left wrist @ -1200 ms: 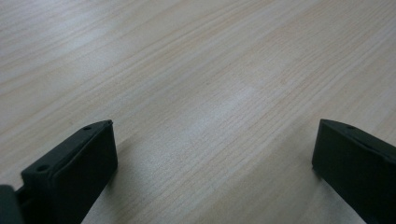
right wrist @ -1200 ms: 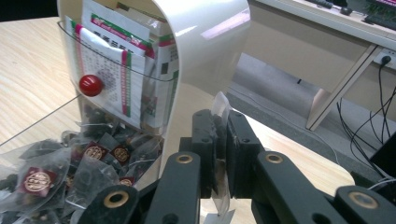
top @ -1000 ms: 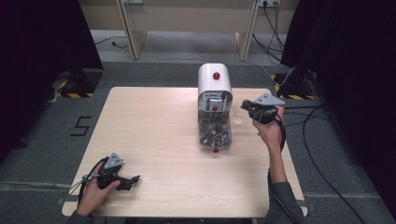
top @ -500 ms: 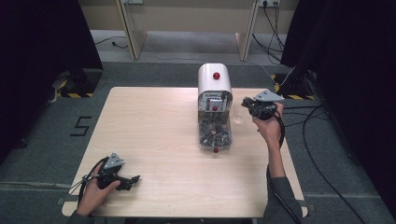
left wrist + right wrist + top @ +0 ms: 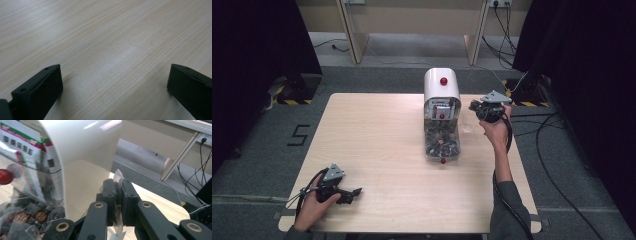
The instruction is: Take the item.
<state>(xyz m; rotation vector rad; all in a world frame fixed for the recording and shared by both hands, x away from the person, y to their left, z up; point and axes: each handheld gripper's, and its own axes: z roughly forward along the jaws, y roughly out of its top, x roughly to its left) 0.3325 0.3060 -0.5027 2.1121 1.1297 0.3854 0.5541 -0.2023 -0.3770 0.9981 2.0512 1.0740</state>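
The left gripper (image 5: 354, 191) rests near the table's (image 5: 377, 140) front left corner, jaws wide apart and empty. Beside the dispenser (image 5: 442, 117) toward the far right edge, the right gripper (image 5: 117, 195) is clamped on a small clear packet (image 5: 117, 177). It looks light, limp and crinkly, easily torn, so pinching its sealed edge seems best. Since a second ago the right gripper has shifted slightly along the dispenser's side.

Soft, even overhead light falls on the pale desk (image 5: 377, 145), leaving a white sheen ahead of the left gripper (image 5: 112, 82) and glare on the dispenser (image 5: 85, 140) beside the right gripper (image 5: 118, 200), while dark curtains (image 5: 257, 60) flank a slightly soft, low-detail high view.
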